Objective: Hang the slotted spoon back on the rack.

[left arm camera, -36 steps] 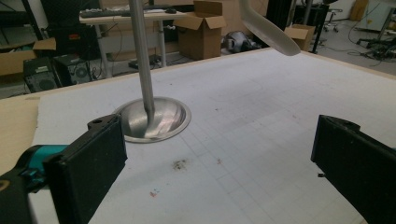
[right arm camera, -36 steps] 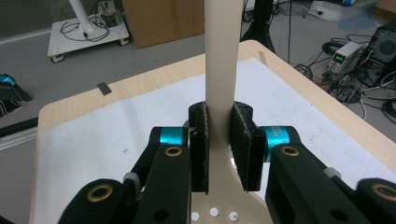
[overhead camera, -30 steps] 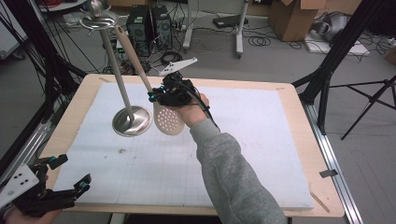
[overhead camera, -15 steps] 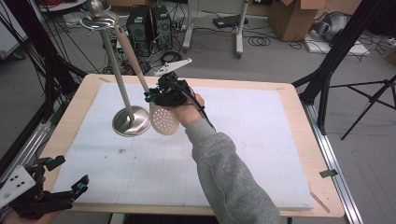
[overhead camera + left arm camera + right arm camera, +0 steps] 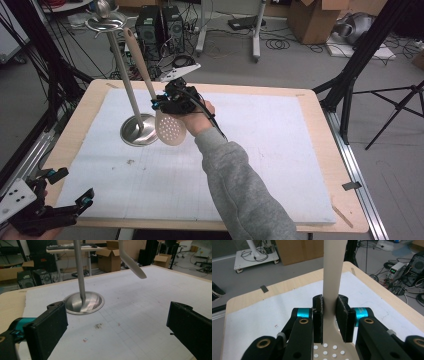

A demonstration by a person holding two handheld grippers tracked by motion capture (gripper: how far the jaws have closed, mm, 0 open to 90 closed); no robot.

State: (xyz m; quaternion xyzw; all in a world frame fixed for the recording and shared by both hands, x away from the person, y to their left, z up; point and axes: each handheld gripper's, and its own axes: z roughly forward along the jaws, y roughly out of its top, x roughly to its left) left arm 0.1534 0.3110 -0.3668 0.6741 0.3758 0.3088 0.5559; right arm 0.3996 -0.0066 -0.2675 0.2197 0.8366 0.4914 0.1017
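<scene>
A beige slotted spoon (image 5: 170, 129) hangs head down over the white mat, its long handle (image 5: 333, 270) slanting up to the top dish of a metal stand (image 5: 122, 75). Whether the handle's end touches that dish I cannot tell. My right gripper (image 5: 159, 104) is shut on the spoon's neck just above the perforated head, with the pads pressing both sides (image 5: 333, 317). The stand's round base (image 5: 83, 302) sits on the mat right beside the spoon head (image 5: 135, 267). My left gripper (image 5: 75, 186) is held open at the table's near left corner, its jaws wide apart (image 5: 117, 327) with nothing between them.
A white mat (image 5: 280, 145) covers most of the wooden table (image 5: 325, 130). Black frame posts (image 5: 350, 75) rise at the table's right and left sides. Computer towers (image 5: 160, 25), cables and cardboard boxes lie on the floor beyond the far edge.
My right gripper has carried the spoon slightly left, so its head is closer to the stand's base. The left gripper has stayed in place.
</scene>
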